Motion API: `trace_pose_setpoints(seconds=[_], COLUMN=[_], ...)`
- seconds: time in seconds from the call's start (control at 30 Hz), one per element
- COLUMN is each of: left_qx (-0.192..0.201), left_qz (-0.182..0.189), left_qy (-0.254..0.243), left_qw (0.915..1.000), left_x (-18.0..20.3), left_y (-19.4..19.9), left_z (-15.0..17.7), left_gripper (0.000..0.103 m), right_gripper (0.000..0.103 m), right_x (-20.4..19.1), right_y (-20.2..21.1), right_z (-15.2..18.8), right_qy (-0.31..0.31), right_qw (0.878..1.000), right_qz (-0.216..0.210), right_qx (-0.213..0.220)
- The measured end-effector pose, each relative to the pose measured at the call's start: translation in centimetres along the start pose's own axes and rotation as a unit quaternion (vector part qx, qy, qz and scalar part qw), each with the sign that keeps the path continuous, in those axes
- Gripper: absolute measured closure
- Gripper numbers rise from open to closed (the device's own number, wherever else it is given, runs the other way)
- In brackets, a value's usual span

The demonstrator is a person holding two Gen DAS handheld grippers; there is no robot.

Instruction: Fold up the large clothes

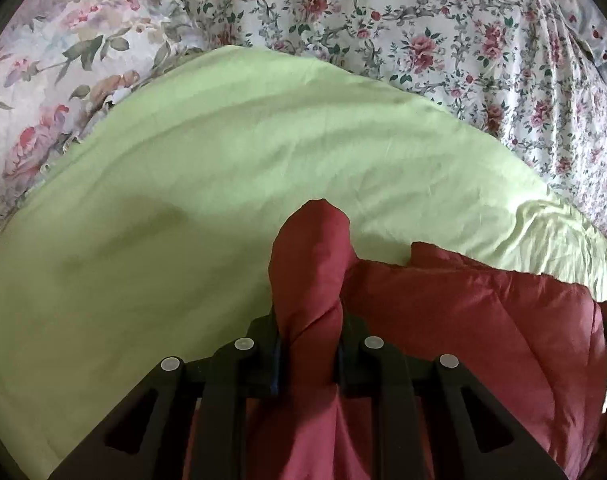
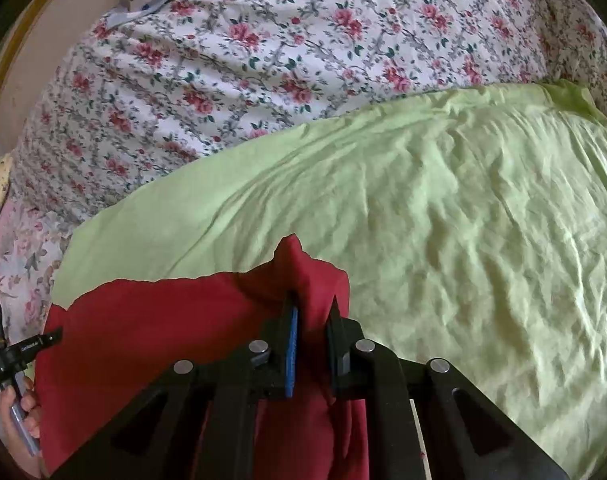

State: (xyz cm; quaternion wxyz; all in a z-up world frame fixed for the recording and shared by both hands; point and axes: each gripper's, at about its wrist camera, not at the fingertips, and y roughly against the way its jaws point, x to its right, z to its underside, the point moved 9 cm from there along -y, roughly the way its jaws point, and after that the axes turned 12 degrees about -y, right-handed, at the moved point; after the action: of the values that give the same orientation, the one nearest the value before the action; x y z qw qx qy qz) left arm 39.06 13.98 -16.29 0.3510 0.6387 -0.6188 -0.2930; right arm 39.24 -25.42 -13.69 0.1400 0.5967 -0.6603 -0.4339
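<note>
A dark red garment (image 1: 483, 320) lies bunched on a light green sheet (image 1: 183, 200) spread over the bed. My left gripper (image 1: 309, 344) is shut on a rolled-up fold of that red cloth, which pokes up past the fingertips. In the right wrist view the same red garment (image 2: 143, 340) stretches to the left, and my right gripper (image 2: 313, 328) is shut on a raised corner of it. The cloth hangs down between the black fingers (image 2: 289, 344) of that gripper. The green sheet (image 2: 463, 220) is wrinkled to the right.
A floral bedcover (image 1: 423, 32) lies beyond the green sheet, with a pillow in a larger flower print (image 1: 55, 80) at the left. In the right wrist view a hand (image 2: 21, 420) holds the other gripper's handle at the lower left, and a wooden bed edge (image 2: 7, 100) curves along the left.
</note>
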Motion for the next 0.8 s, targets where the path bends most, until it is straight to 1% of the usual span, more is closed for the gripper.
trace_pose_setpoints(seconds=[0.07, 0.2, 0.23, 0.3, 0.4, 0.47, 0.57, 0.6, 0.73, 0.8], left_qx=[0.005, 0.015, 0.015, 0.007, 0.011, 0.013, 0.012, 0.016, 0.045, 0.059], left_qz=[0.002, 0.028, 0.041, 0.052, 0.065, 0.078, 0.091, 0.092, 0.088, 0.081], left_qy=[0.004, 0.015, 0.025, 0.029, 0.033, 0.039, 0.046, 0.044, 0.034, 0.021], left_qw=[1.0, 0.9994, 0.9987, 0.9982, 0.9973, 0.9961, 0.9947, 0.9947, 0.9945, 0.9947], left_x=[-0.2, -0.7, -0.8, -1.1, -1.6, -2.0, -2.4, -2.5, -3.0, -3.2], left_y=[0.1, 0.2, 0.3, 0.2, 0.4, 0.4, 0.4, 0.8, 4.3, 6.6], left_z=[0.0, 0.0, 0.3, 0.6, 0.0, 0.0, 0.1, 0.1, 0.3, 0.9], left_gripper=[0.084, 0.084, 0.083, 0.083, 0.082, 0.08, 0.079, 0.078, 0.072, 0.072], right_gripper=[0.093, 0.093, 0.093, 0.093, 0.093, 0.093, 0.093, 0.093, 0.093, 0.093], right_x=[-0.5, -0.2, 0.2, 0.8, 0.7, 0.8, 0.9, 0.9, 1.1, 1.2], right_y=[-0.2, 0.3, 0.5, 0.7, 0.6, 1.0, 0.7, 0.6, 0.3, 0.1], right_z=[0.0, -0.1, 0.1, 0.5, 0.4, 0.5, 0.5, 0.5, 0.5, 0.4], right_qy=[0.02, 0.019, 0.008, -0.008, -0.003, -0.003, -0.001, -0.002, -0.009, -0.016], right_qw=[0.999, 0.999, 0.999, 0.999, 0.999, 0.998, 0.998, 0.998, 0.998, 0.998], right_qz=[0.028, 0.024, 0.027, 0.035, 0.049, 0.056, 0.059, 0.059, 0.055, 0.051], right_qx=[0.008, 0.022, 0.023, 0.019, 0.022, 0.031, 0.024, 0.023, 0.02, 0.017])
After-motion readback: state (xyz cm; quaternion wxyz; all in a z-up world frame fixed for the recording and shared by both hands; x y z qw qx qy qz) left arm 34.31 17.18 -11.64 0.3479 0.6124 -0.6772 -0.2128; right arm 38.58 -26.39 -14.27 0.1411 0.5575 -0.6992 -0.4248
